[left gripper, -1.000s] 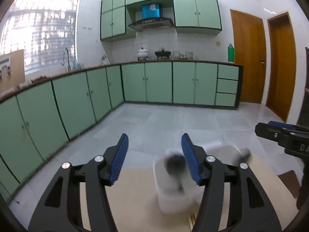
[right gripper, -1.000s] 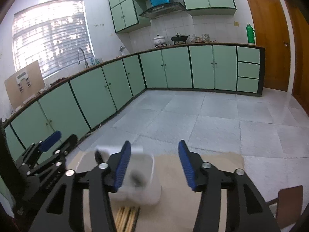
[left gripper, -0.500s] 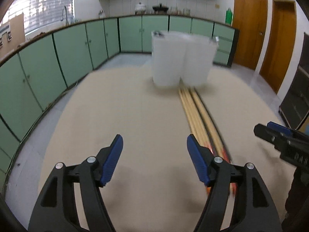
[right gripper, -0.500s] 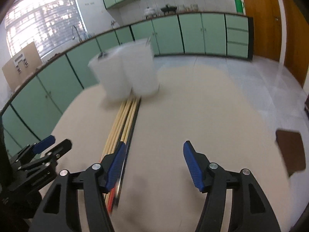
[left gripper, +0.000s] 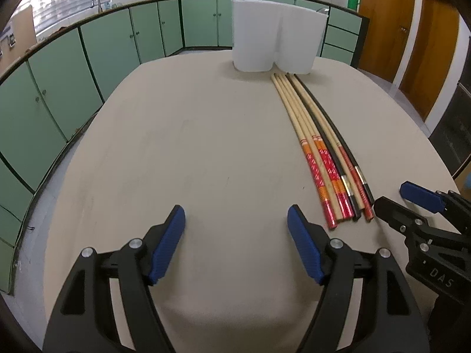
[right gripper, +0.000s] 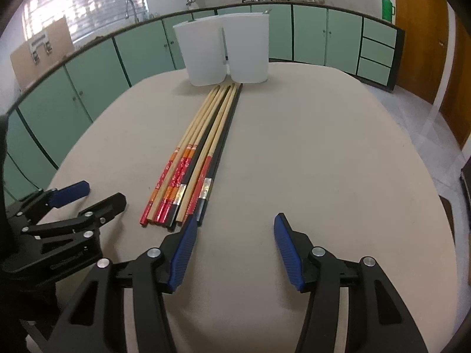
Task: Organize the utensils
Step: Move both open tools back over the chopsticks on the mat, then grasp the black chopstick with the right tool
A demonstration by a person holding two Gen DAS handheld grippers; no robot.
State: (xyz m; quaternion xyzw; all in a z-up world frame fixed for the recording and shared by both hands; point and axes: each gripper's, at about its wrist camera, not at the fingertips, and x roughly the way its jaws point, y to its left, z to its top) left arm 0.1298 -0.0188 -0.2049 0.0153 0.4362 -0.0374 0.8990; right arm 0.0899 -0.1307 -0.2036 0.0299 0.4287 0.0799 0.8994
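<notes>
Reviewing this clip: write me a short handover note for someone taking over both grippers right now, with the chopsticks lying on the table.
Left gripper: empty, fingers opening, over bare tabletop left of the chopsticks.
Right gripper: empty, fingers closing on nothing; its left finger sits just by the near ends of the bundle.
Things: a row of long chopsticks, bamboo ones with red-and-orange patterned handles and black ones with silver bands, lies flat on the beige table, tips towards two white plastic holder cups standing side by side at the far edge.
Done: nothing sorted yet by the look of it.
Left: pick up the chopsticks and put them in the cups.
</notes>
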